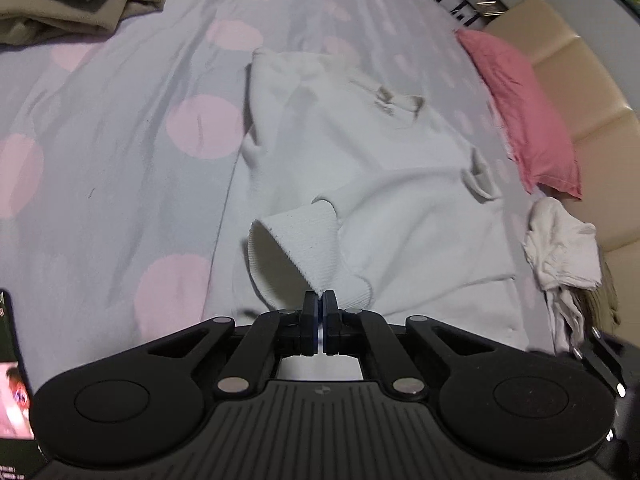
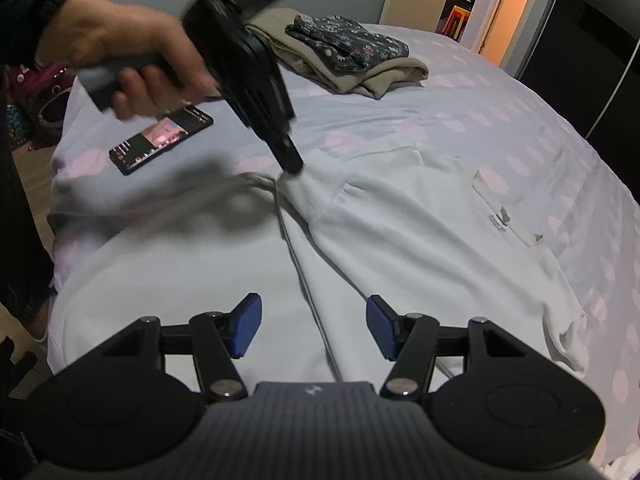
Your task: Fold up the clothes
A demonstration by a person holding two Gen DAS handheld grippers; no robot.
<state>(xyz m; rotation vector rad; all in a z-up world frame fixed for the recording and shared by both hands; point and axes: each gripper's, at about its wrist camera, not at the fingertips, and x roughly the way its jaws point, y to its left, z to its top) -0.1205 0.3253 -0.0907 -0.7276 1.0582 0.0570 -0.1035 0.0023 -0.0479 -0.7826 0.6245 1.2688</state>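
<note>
A white sweatshirt lies spread on the bed, collar toward the far end. My left gripper is shut on the ribbed sleeve cuff, lifting it off the garment. In the right wrist view the same left gripper pinches that cuff, held by a hand. My right gripper is open above the sweatshirt near its lower part, blue pads apart, nothing between them.
The bedsheet is pale with pink dots. Folded clothes sit stacked at the far end. A phone lies near the bed edge. A pink pillow and a crumpled white cloth lie to the right of the sweatshirt.
</note>
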